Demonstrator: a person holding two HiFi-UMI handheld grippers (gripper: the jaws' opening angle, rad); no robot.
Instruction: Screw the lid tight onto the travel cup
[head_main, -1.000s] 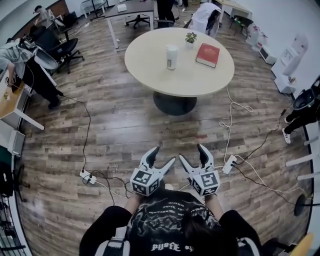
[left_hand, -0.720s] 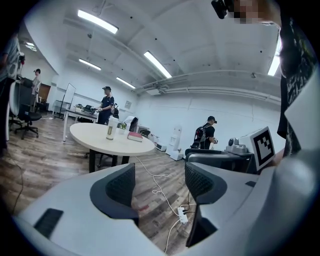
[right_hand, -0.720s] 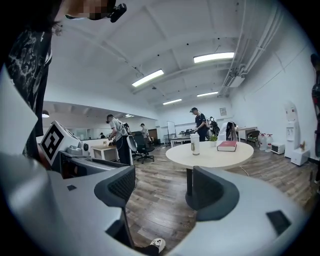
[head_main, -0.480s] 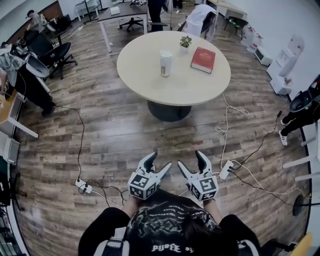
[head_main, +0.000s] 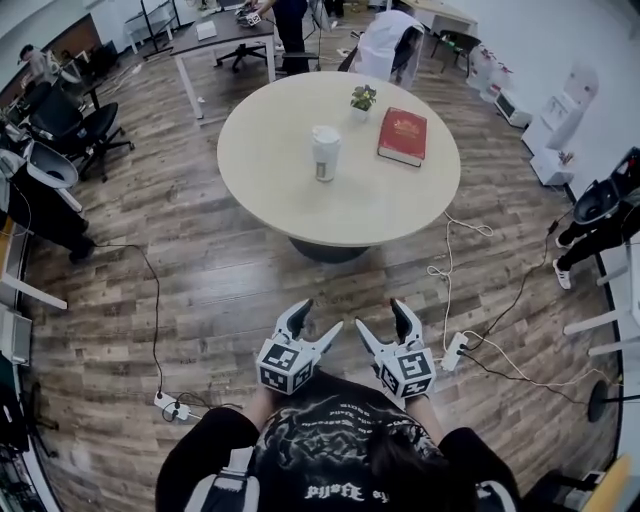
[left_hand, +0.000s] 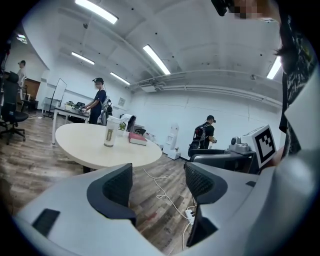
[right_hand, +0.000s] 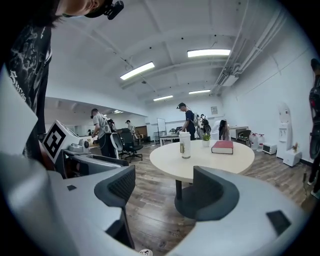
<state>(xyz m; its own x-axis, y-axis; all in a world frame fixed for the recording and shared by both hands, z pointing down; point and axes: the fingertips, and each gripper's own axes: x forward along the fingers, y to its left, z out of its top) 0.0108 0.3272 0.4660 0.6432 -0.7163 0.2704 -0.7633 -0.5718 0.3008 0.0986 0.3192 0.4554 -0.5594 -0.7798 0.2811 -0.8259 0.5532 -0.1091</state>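
Looking down in the head view, the travel cup (head_main: 325, 153) stood upright near the middle of the round table (head_main: 300, 200). It had a pale body, a pale lid on top and a darker band on its side. A red book (head_main: 402, 136) and a small plant (head_main: 362, 98) sat near it. The left gripper (head_main: 320, 315) and right gripper (head_main: 380, 315) hung over the wood floor (head_main: 200, 280), well apart from the table.

Left gripper view: jaws were spread and had just eased slightly wider, with nothing between them. The cup was far ahead.

Right gripper view: jaws were spread and empty, and the cup stood left of the book.
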